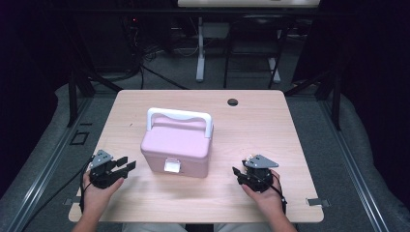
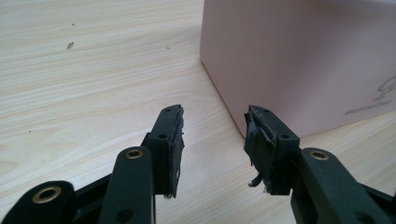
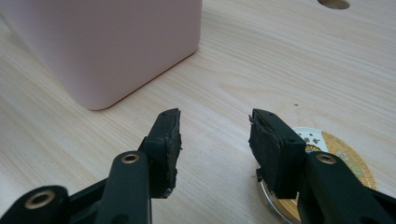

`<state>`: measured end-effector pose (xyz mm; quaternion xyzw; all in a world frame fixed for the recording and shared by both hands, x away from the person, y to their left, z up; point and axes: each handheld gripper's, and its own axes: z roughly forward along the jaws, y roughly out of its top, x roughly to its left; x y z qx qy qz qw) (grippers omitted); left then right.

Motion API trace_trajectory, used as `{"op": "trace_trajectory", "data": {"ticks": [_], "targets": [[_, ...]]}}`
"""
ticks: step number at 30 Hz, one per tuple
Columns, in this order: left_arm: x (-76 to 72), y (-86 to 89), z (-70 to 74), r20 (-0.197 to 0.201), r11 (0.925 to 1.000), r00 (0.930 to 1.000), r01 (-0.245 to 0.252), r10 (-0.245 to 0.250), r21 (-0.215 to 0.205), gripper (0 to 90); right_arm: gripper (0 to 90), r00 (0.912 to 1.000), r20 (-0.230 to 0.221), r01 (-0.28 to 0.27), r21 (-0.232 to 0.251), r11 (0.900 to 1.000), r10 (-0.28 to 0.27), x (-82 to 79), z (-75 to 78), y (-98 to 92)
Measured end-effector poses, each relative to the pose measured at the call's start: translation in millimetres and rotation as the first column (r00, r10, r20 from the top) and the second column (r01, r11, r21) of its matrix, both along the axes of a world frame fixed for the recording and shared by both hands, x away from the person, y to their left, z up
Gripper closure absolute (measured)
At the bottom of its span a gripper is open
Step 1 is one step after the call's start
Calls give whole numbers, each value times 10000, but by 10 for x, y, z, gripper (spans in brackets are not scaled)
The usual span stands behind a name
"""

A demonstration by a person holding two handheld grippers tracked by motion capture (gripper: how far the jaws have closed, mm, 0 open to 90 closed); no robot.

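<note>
A pink lidded box point(image 1: 176, 145) with a white handle point(image 1: 180, 116) and a pale front latch point(image 1: 172, 166) stands in the middle of the wooden table point(image 1: 270, 121). My left gripper point(image 1: 128, 165) rests left of the box, open, its jaws pointing at the box's near corner point(image 2: 280, 70) with bare wood between them. In its own view the left gripper point(image 2: 215, 114) is a short way from the box wall. My right gripper point(image 1: 235, 171) lies right of the box point(image 3: 107, 46), open and holding nothing point(image 3: 215, 116). A round gold and white disc point(image 3: 343, 156) lies on the table under its right jaw.
A dark cable hole point(image 1: 233, 102) sits near the table's far edge, also in the right gripper view point(image 3: 335, 3). Bare wood stretches around the box on all sides. Metal frame legs and cables stand on the floor beyond the table.
</note>
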<state>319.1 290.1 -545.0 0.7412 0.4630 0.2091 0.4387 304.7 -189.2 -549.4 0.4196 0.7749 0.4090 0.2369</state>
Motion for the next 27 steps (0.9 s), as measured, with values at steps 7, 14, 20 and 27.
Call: {"op": "trace_trajectory", "data": {"ticks": [7,14,20,27], "targets": [[-30,45,9,-26,9997,9999,-136,136,-203,589,518,10000,64,69,173,9998,-70,-14,30,3],[-24,56,57,-98,9990,9997,-209,205,-386,646,562,10000,-76,9,124,9999,-8,1,39,34],[64,90,201,-80,9969,9990,-443,439,-647,676,587,9999,-94,-108,311,9995,111,-7,89,62],[231,32,274,-314,9964,9992,-264,239,-808,719,642,9995,-270,-168,541,9984,183,67,169,108]]}}
